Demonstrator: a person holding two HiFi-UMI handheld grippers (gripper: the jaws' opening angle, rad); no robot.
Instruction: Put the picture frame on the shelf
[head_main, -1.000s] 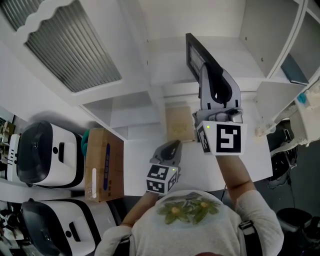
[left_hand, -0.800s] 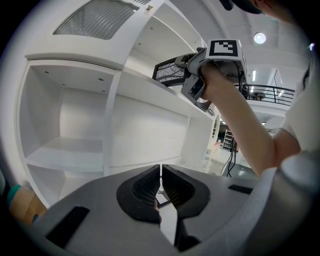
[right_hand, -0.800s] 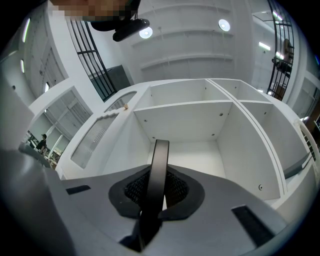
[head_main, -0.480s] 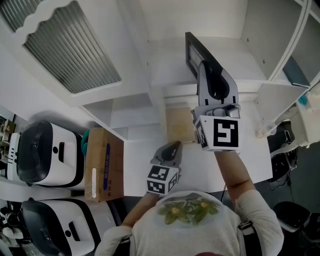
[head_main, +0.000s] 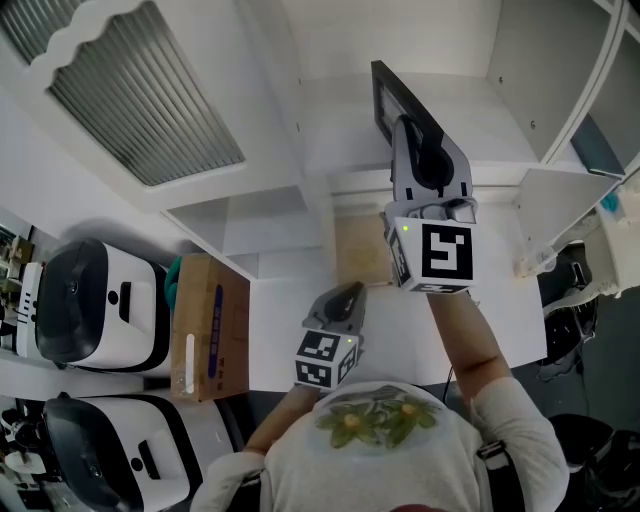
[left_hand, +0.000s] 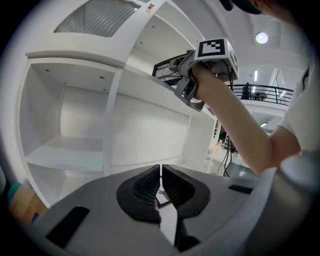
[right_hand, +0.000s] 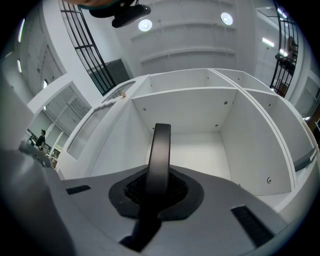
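The right claw (head_main: 403, 135) is pinched tight on the dark picture frame (head_main: 384, 95), near the top middle of the head view. The frame stands on its thin edge at the white shelf (head_main: 340, 140). I can't tell if it touches the shelf. The left claw (head_main: 346, 293) is closed with nothing in it, lower down over the table (head_main: 285, 335). A brown box (head_main: 208, 325) at the left has a blue label, too small to read.
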